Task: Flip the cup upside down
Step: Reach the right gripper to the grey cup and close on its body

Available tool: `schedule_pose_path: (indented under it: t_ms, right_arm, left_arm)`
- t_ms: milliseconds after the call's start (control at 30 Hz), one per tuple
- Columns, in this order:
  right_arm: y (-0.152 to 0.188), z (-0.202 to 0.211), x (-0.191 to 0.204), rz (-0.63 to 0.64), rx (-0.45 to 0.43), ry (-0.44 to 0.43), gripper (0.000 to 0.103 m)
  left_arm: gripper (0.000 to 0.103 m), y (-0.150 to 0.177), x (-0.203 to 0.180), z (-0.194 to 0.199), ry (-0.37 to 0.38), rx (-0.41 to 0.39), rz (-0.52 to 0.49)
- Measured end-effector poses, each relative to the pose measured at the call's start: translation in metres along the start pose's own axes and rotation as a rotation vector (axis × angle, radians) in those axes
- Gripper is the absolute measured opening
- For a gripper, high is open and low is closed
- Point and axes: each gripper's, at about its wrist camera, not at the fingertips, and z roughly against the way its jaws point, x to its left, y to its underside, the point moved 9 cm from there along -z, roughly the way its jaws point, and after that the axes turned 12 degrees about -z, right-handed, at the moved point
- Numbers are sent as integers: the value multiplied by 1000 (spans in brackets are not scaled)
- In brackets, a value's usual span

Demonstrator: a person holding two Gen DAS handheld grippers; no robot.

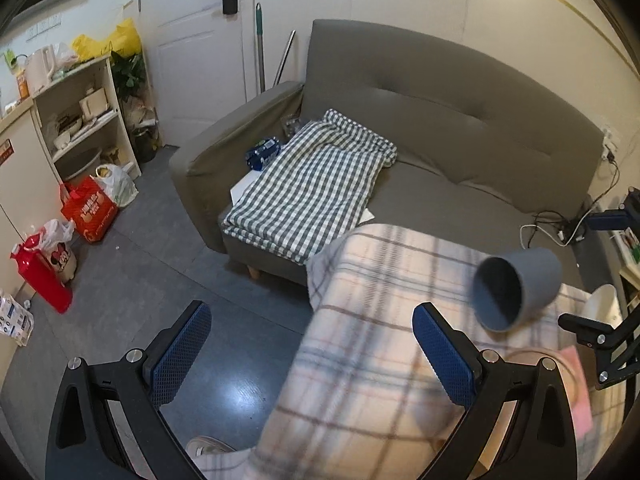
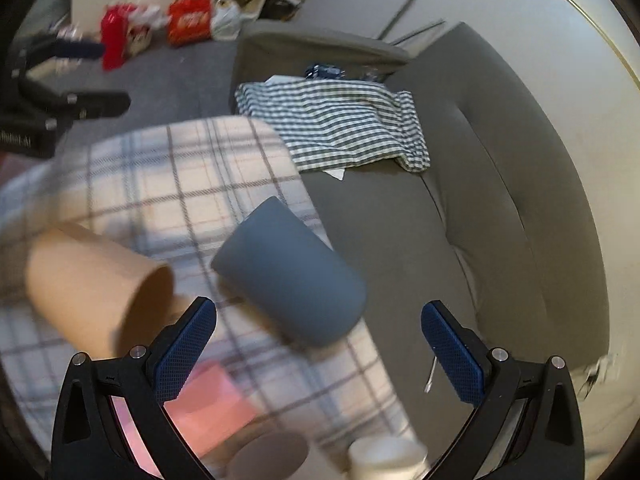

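A grey-blue cup (image 2: 290, 272) lies tilted on its side on the plaid-covered table (image 2: 160, 184), just ahead of my right gripper (image 2: 318, 320), which is open and empty, jaws wide. The cup also shows in the left wrist view (image 1: 516, 288), mouth facing the camera, to the right of my left gripper (image 1: 312, 328), which is open and empty over the table's left edge. A tan cup (image 2: 96, 288) lies on its side left of the blue one.
A pink pad (image 2: 212, 404), a brown cup (image 2: 268, 456) and a white cup (image 2: 386, 458) sit near the table's front. A grey sofa (image 1: 440, 120) with a checked cloth (image 1: 308, 184) stands behind. Bags (image 1: 90, 208) and shelves (image 1: 80, 112) are at left.
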Motion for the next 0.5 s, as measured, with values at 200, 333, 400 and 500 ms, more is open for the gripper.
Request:
schedule_pose_path:
  t_ms: [200, 333, 400, 500]
  right_arm:
    - [-5, -33, 7, 54, 63, -95, 102]
    - [-7, -50, 14, 107, 100, -110, 102]
    - [-7, -60, 21, 135, 118, -114, 101]
    - [-12, -71, 23, 119, 118, -116, 101]
  left_arm:
    - [103, 8, -1, -22, 51, 32, -2]
    - [103, 15, -3, -34, 65, 57, 20]
    - [103, 18, -4, -37, 65, 68, 17]
    - [103, 19, -5, -41, 69, 71, 15]
